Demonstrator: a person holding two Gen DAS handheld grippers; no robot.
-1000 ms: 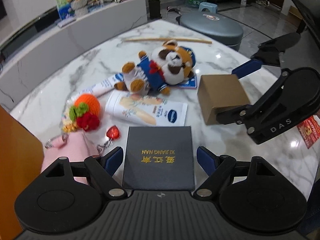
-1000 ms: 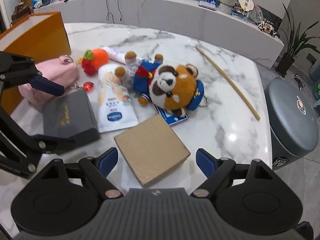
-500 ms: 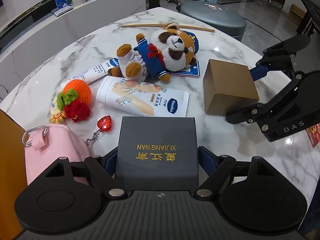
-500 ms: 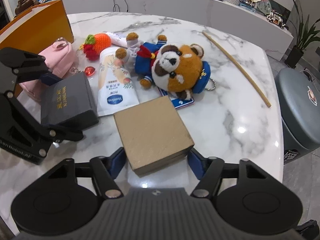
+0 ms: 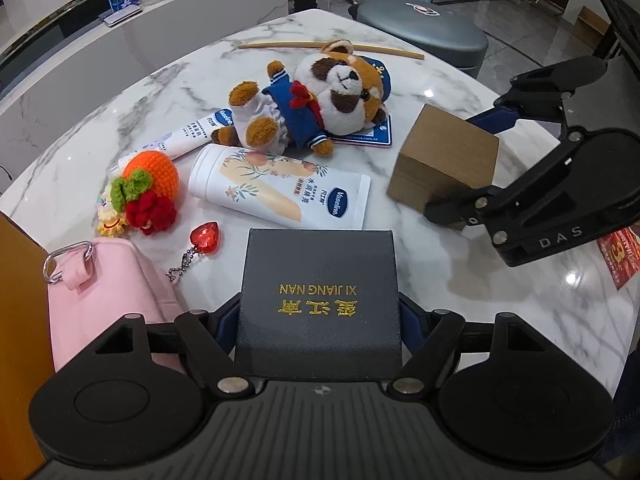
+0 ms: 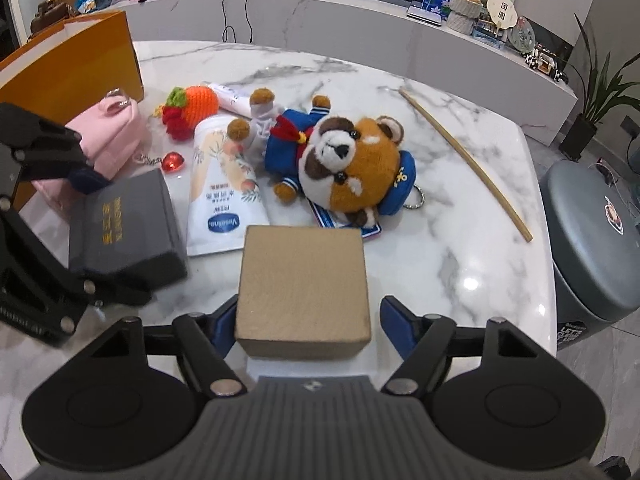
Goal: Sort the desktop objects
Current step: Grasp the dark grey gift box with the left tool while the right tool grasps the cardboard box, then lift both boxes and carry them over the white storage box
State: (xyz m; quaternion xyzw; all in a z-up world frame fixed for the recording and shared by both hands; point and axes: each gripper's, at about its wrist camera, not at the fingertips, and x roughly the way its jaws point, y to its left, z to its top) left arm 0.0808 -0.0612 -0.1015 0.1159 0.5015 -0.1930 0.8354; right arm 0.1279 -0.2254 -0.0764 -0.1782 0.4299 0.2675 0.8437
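My left gripper (image 5: 319,322) is shut on a dark grey box with gold lettering (image 5: 319,296) and holds it lifted off the marble table (image 5: 480,280); the box also shows in the right wrist view (image 6: 124,228). My right gripper (image 6: 302,320) holds a tan cardboard box (image 6: 302,288) between its fingers; the left finger touches it, while a small gap shows at the right finger (image 6: 396,320). The tan box also shows in the left wrist view (image 5: 444,164), tilted and raised.
On the table lie a plush red panda (image 6: 344,168), a Vaseline tube (image 6: 224,196), a crocheted orange (image 5: 148,184), a pink pouch (image 5: 104,292), a red heart keychain (image 5: 206,236) and a bamboo stick (image 6: 464,160). An orange box (image 6: 72,76) stands at the left. A grey stool (image 6: 592,240) stands beyond the table.
Both grippers closed in on their boxes and lifted them. The dark box now sits deeper between the left fingers; the tan box has turned square to the right gripper and risen.
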